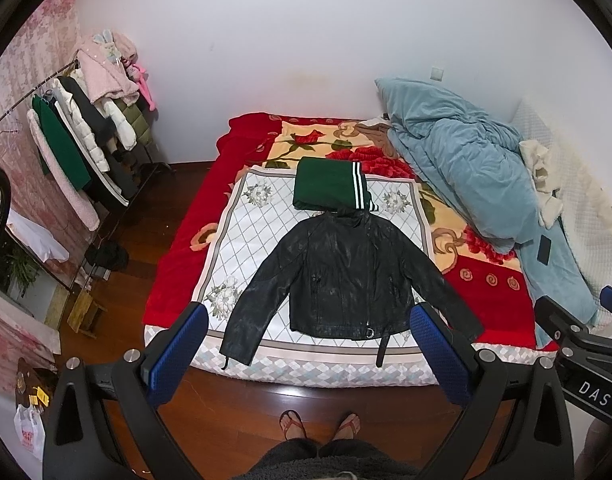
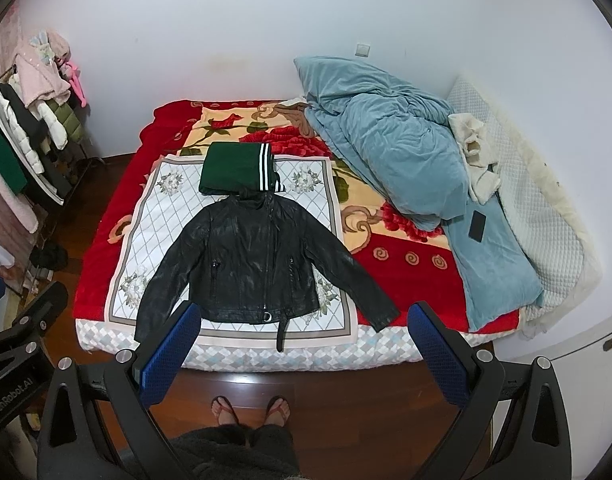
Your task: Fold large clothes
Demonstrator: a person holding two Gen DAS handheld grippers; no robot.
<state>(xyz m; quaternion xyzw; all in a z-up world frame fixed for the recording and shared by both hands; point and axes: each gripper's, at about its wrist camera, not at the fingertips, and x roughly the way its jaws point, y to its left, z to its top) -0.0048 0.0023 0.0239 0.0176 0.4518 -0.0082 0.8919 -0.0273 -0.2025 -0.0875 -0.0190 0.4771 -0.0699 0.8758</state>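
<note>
2 hand-held grippers (image 1: 310, 344) (image 2: 304, 340) wide apart, above bed edge (image 2: 266, 356); jacket (image 2: 250, 264) seemingly flat.

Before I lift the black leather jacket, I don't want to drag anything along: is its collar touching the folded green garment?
Touching. In the left wrist view the black leather jacket has its collar overlapping the near edge of the folded green garment.
</note>
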